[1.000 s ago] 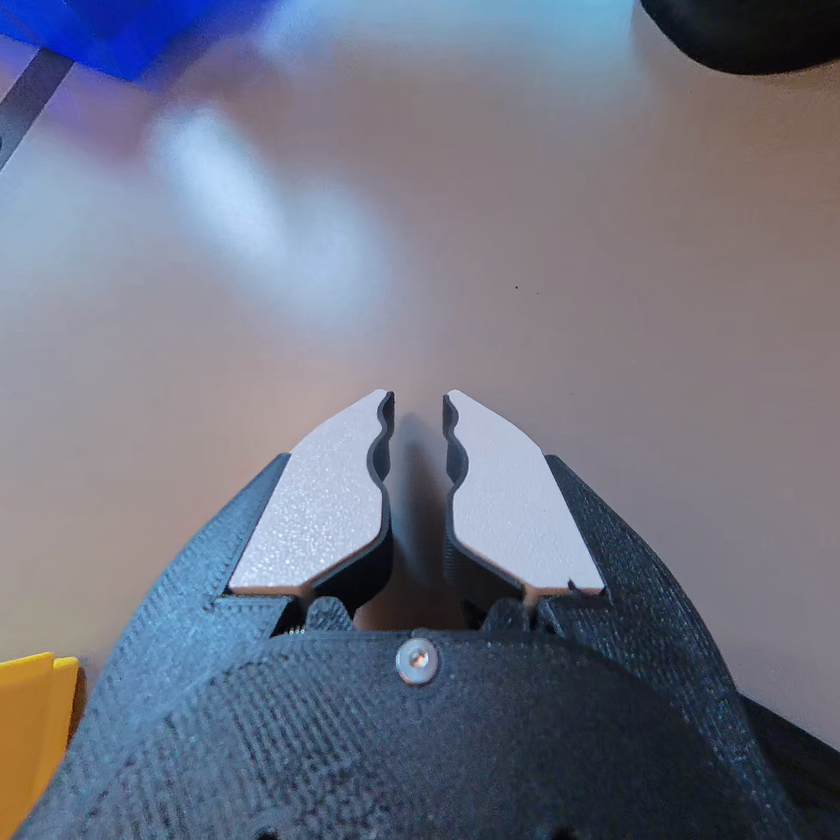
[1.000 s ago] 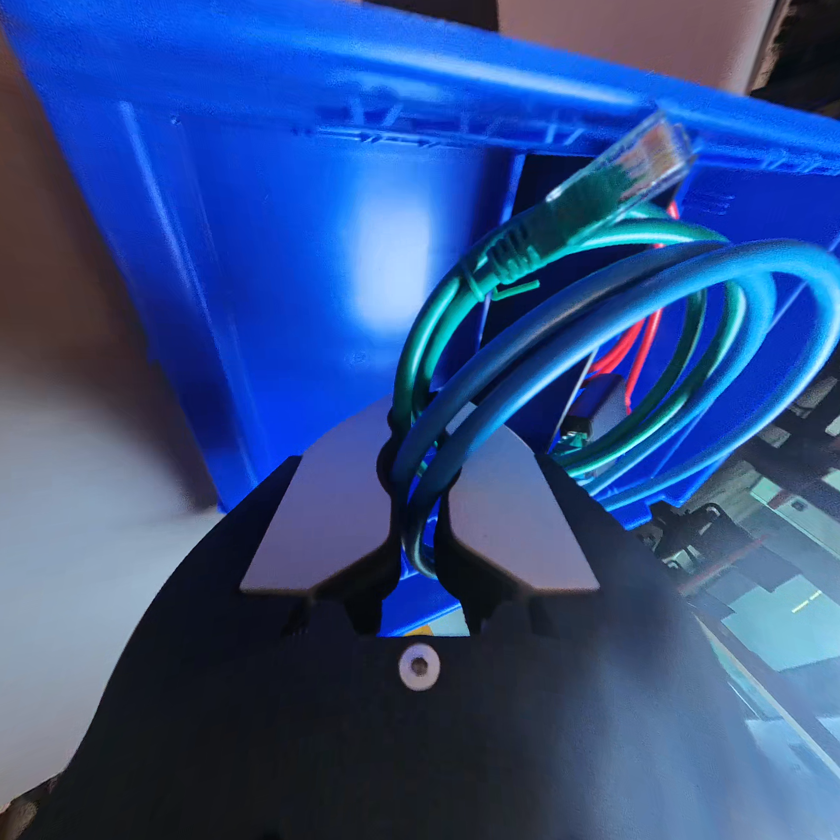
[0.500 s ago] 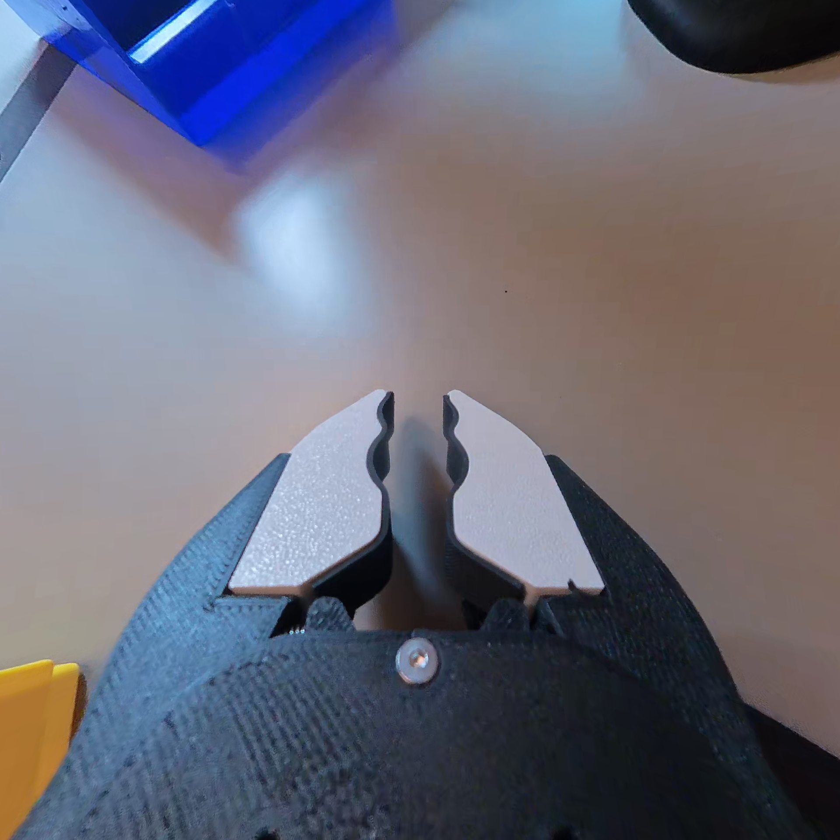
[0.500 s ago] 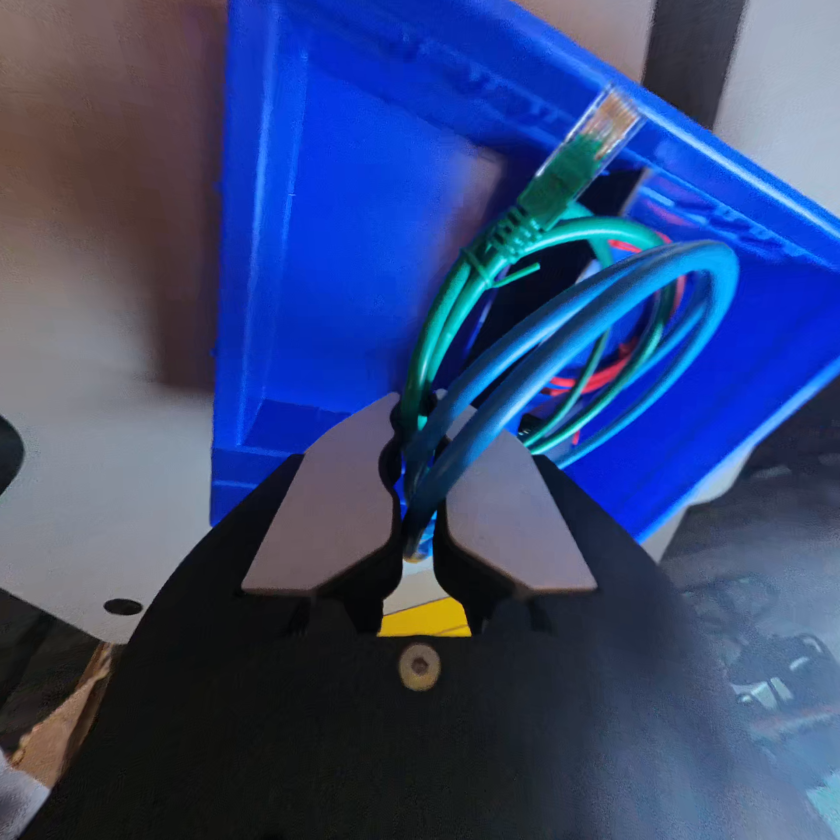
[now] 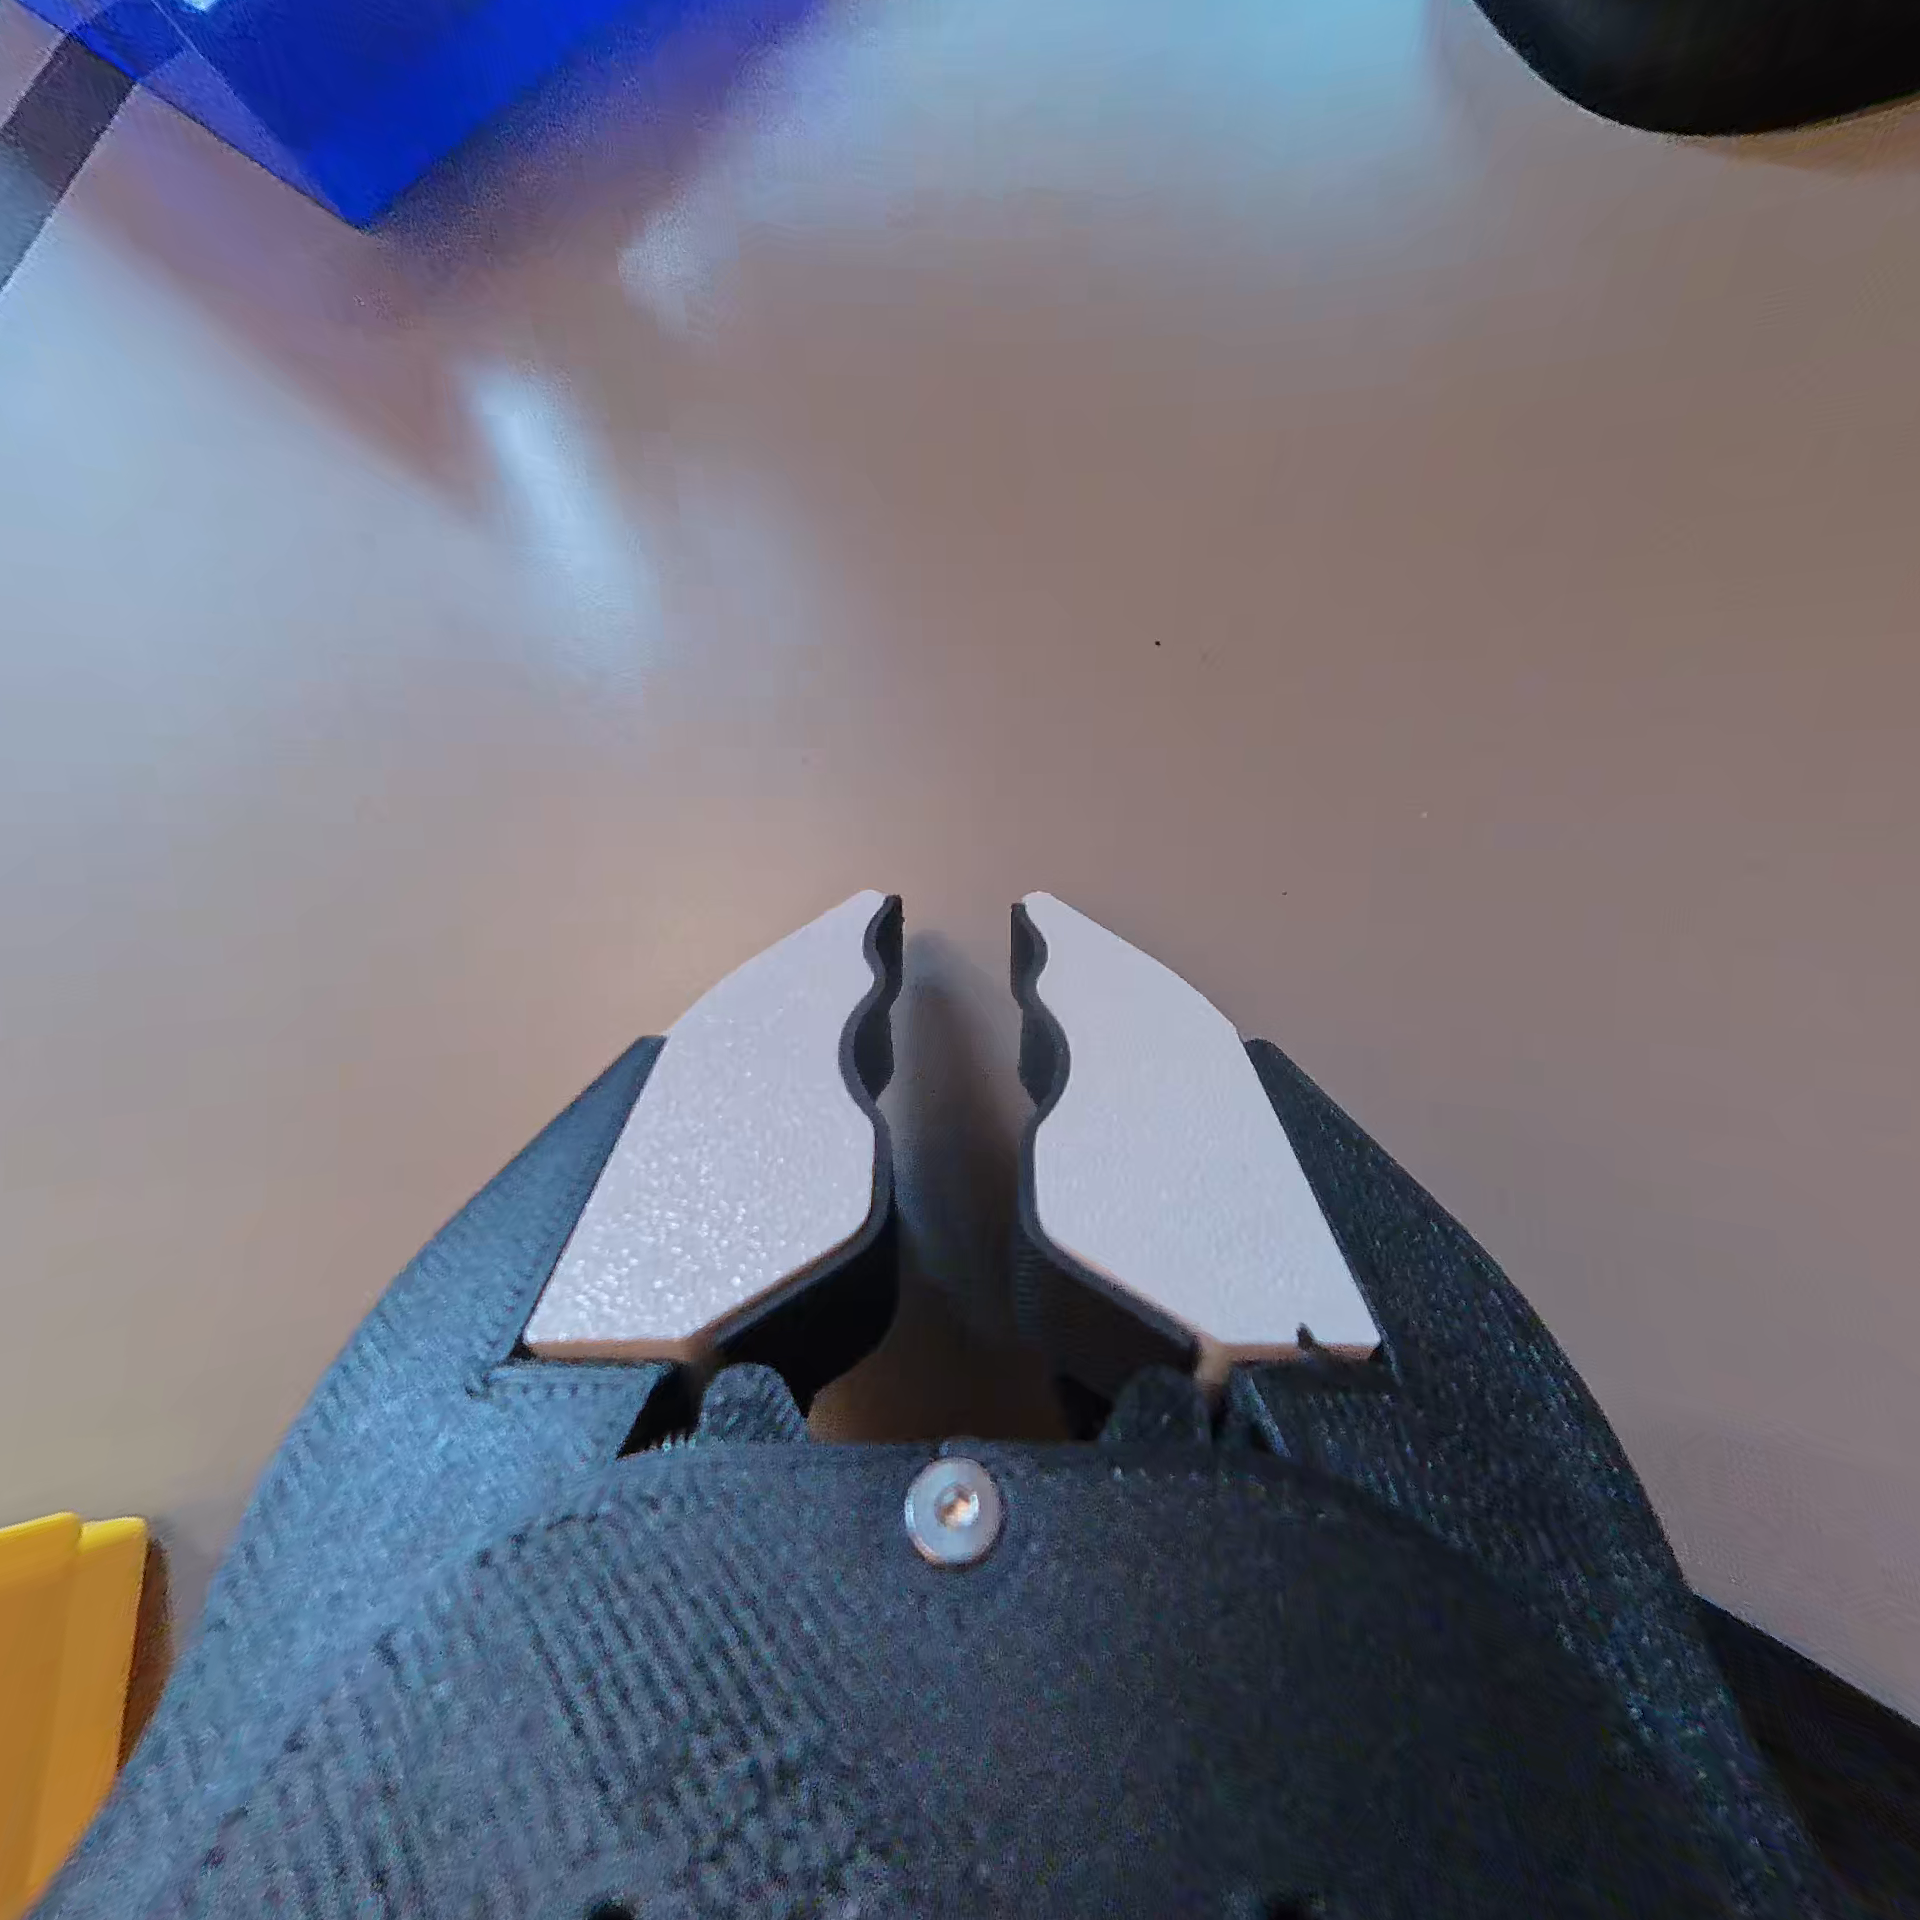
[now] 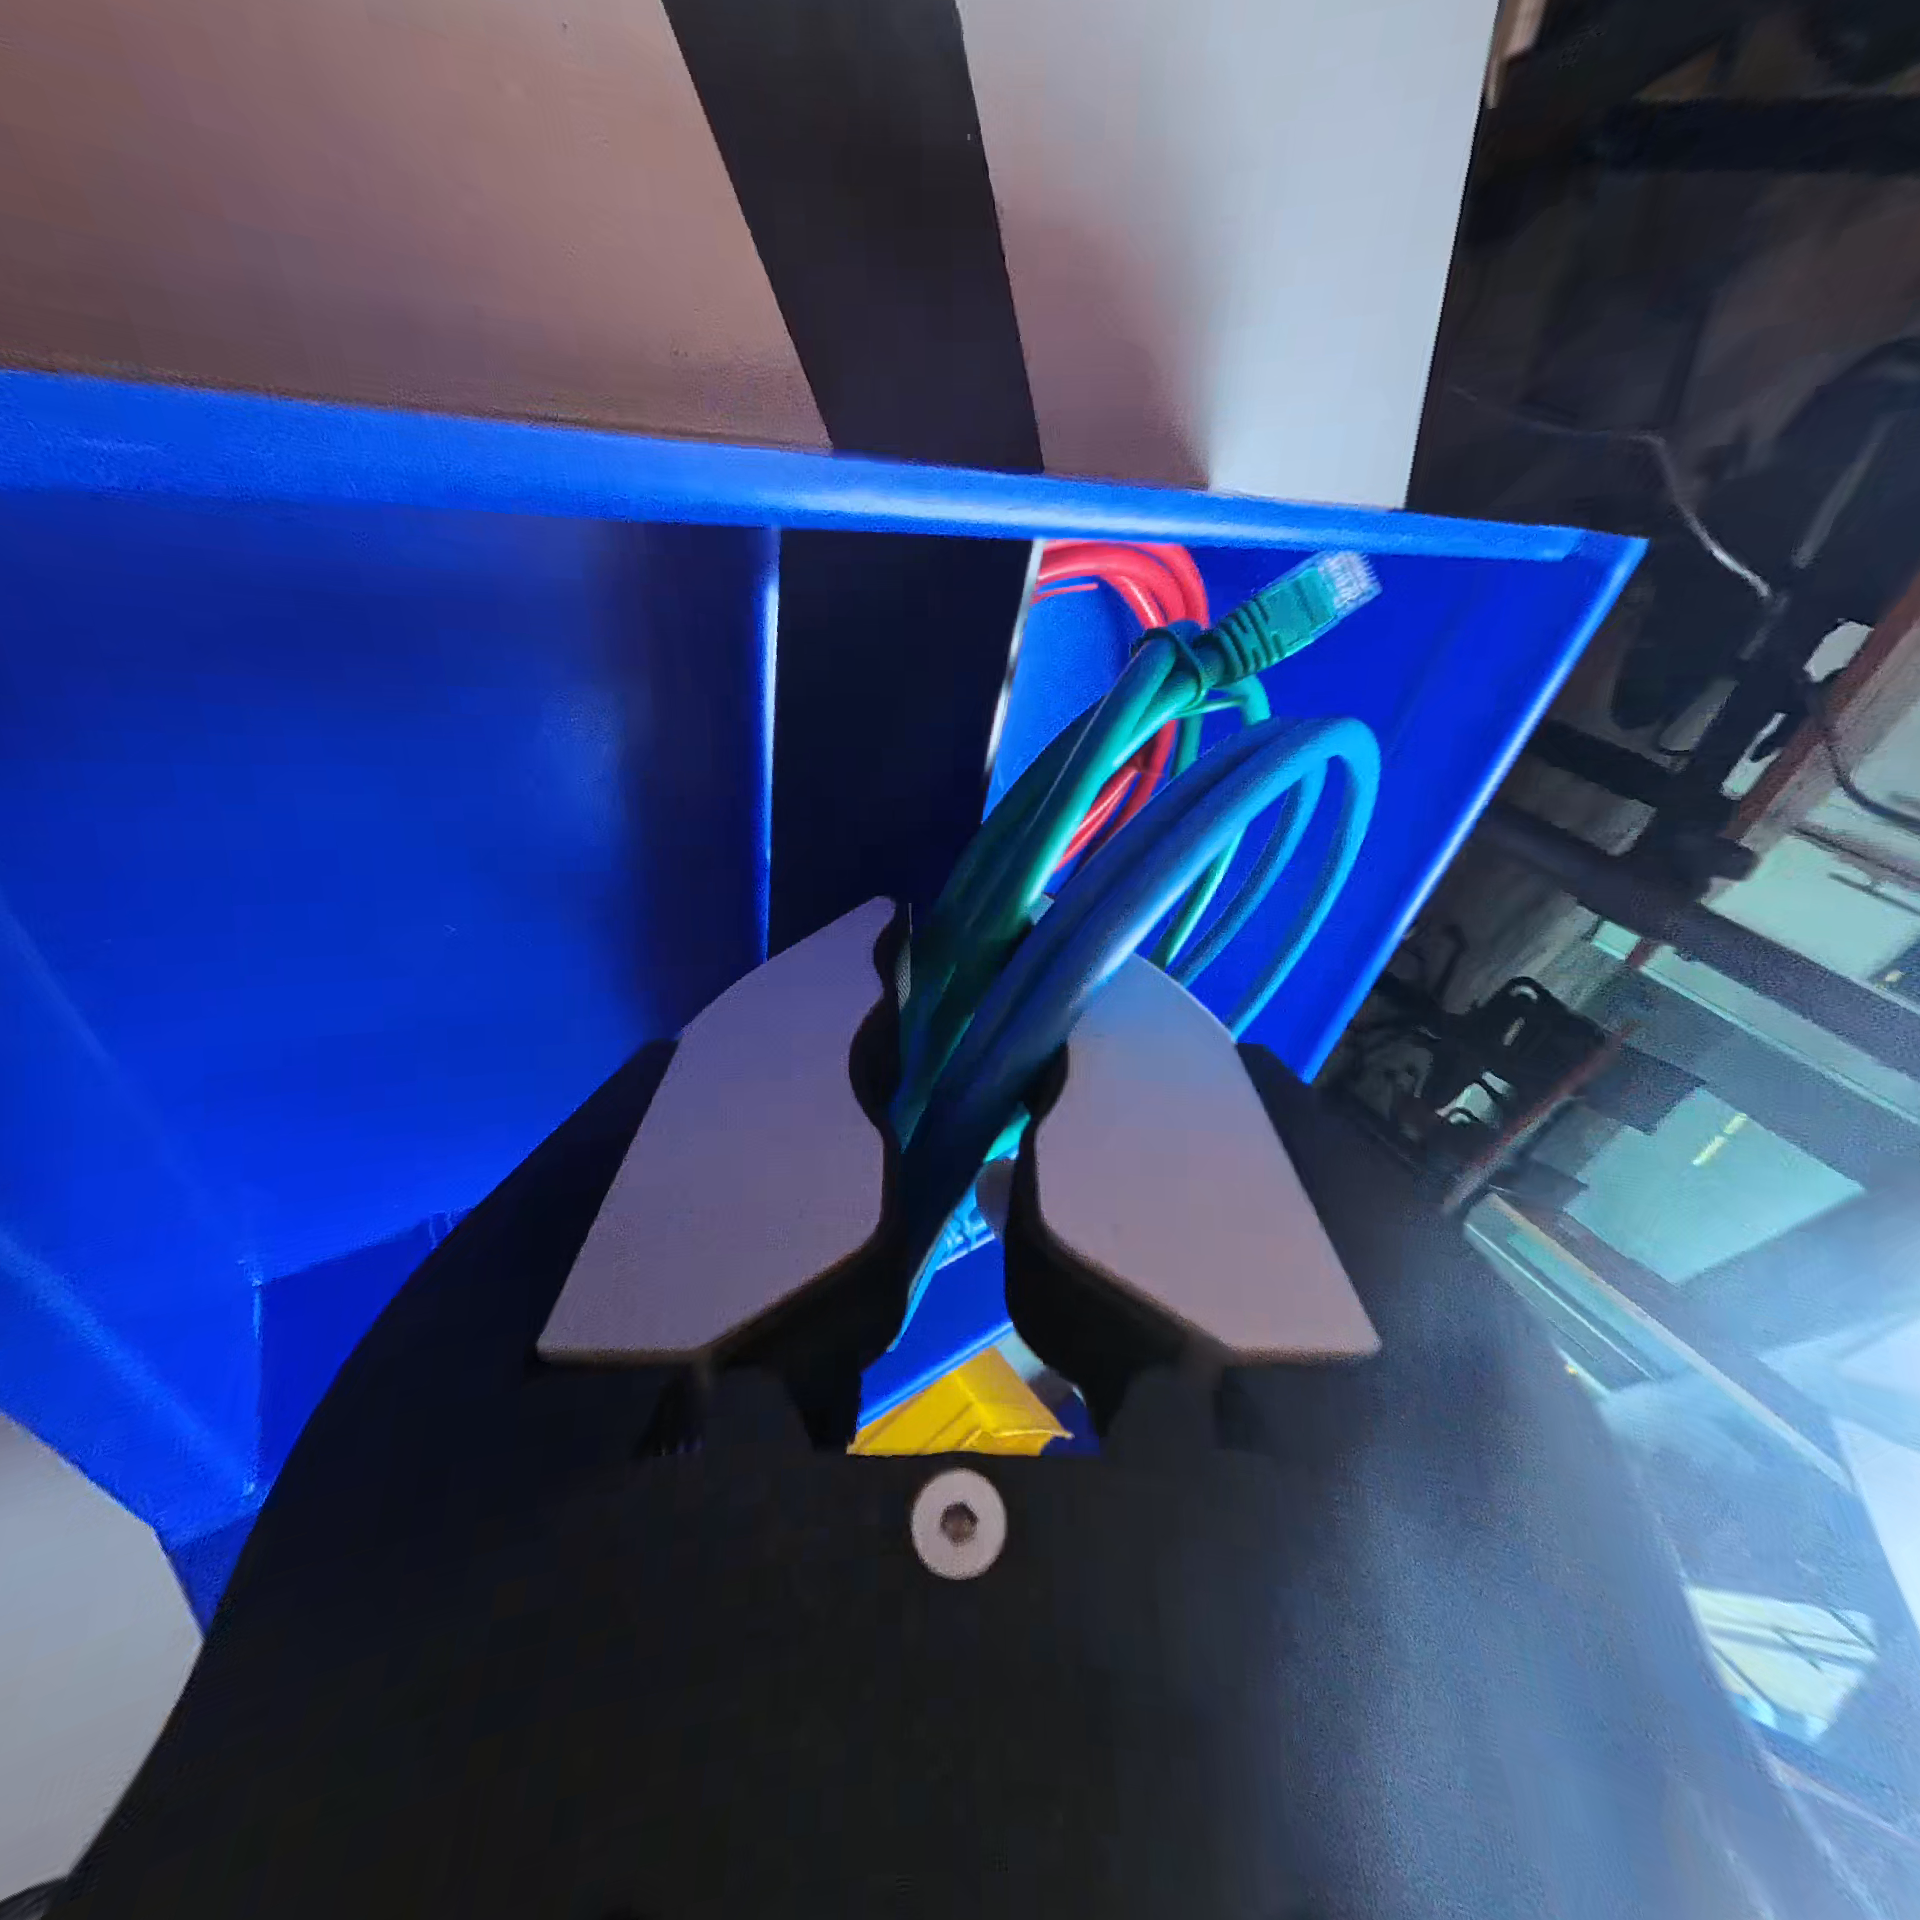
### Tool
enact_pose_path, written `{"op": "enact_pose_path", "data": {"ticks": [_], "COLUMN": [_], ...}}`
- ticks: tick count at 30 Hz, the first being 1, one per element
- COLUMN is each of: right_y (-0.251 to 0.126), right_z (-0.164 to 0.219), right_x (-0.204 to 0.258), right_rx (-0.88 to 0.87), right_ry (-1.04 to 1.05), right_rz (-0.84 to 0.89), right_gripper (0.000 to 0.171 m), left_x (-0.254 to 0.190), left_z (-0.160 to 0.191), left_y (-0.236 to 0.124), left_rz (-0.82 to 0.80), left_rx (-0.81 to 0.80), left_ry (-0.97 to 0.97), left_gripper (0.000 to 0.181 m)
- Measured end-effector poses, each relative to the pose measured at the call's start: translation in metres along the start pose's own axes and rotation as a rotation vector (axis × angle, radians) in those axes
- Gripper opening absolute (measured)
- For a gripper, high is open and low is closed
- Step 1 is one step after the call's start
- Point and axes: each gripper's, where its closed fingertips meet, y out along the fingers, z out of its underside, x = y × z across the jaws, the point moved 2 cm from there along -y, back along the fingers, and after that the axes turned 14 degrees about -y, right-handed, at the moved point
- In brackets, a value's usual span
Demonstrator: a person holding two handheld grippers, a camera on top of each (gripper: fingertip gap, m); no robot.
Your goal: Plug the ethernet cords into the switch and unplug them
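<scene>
Jaws of the right gripper (image 6: 956, 1023) are closed on a bundle of two coiled cords, a green ethernet cord (image 6: 997, 873) and a blue ethernet cord (image 6: 1288, 821), which are pinched between the pale finger pads (image 6: 748, 1164). From the grip the loops are carried toward one o'clock, where the clear plug (image 6: 1335, 582) of the green cord is seen pointing toward the corner of a blue bin (image 6: 364, 831). A red cord (image 6: 1127, 587) is seen behind the bundle at twelve o'clock, inside the bin. A yellow object (image 6: 977, 1408) is glimpsed through the gap at the base of the fingers. No switch can be made out in either view. The left gripper (image 5: 956, 914) is held over a pale tabletop (image 5: 1351, 623) with its jaws slightly parted and nothing between them. The blue bin (image 5: 343, 94) is seen at eleven o'clock, a dark rounded object (image 5: 1714, 52) at one o'clock, and a yellow piece (image 5: 62, 1662) at eight o'clock.
</scene>
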Motion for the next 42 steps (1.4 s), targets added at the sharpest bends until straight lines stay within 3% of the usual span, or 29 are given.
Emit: {"op": "enact_pose_path", "data": {"ticks": [5, 8, 13, 16, 18, 21, 23, 25, 28, 31, 33, 37, 42], "right_y": [-0.007, -0.03, -0.095, -0.108, -0.099, -0.056, -0.032, -0.023, -0.027, -0.04, -0.052, -0.08, -0.171], "right_z": [0.0, -0.01, -0.023, -0.023, -0.025, -0.016, -0.013, -0.012, -0.003, 0.002, 0.002, 0.001, 0.018], "right_x": [0.002, 0.014, 0.026, 0.066, 0.101, 0.132, 0.143, 0.148, 0.159, 0.182, 0.202, 0.236, 0.251], "right_rx": [0.022, -0.125, -0.42, -0.452, -0.431, -0.294, -0.271, -0.286, -0.256, -0.272, -0.308, -0.362, -0.778], "right_ry": [-0.043, 0.03, 0.104, 0.049, 0.009, -0.023, 0.003, -0.001, -0.04, -0.092, -0.121, -0.136, 0.273], "right_rz": [0.016, -0.078, -0.058, -0.06, -0.102, -0.114, -0.158, -0.163, -0.162, -0.134, -0.119, -0.006, 0.11], "right_gripper": [0.038, 0.059, 0.057, 0.056, 0.056, 0.058, 0.054, 0.029, 0.028, 0.028, 0.028, 0.031, 0.036], "left_x": [0.0, 0.002, 0.008, 0.018, 0.032, 0.059, 0.08, 0.102, 0.129, 0.142, 0.148, 0.131, 0.094], "left_z": [-0.001, -0.003, -0.01, -0.02, -0.029, -0.034, -0.021, -0.001, 0.032, 0.065, 0.076, 0.051, 0.021], "left_y": [-0.001, -0.002, -0.009, -0.024, -0.042, -0.079, -0.103, -0.124, -0.139, -0.131, -0.12, -0.087, -0.049], "left_rz": [-0.003, -0.009, -0.037, -0.104, -0.178, -0.299, -0.372, -0.451, -0.53, -0.584, -0.628, -0.594, -0.497], "left_rx": [-0.004, -0.02, -0.064, -0.11, -0.151, -0.175, -0.074, 0.054, 0.209, 0.38, 0.456, 0.383, 0.324], "left_ry": [0.005, 0.001, -0.007, 0.0, -0.006, -0.041, -0.085, -0.122, -0.171, -0.111, 0.001, 0.128, 0.282], "left_gripper": [0.02, 0.02, 0.02, 0.022, 0.023, 0.026, 0.042, 0.048, 0.055, 0.056, 0.034, 0.029, 0.03]}}
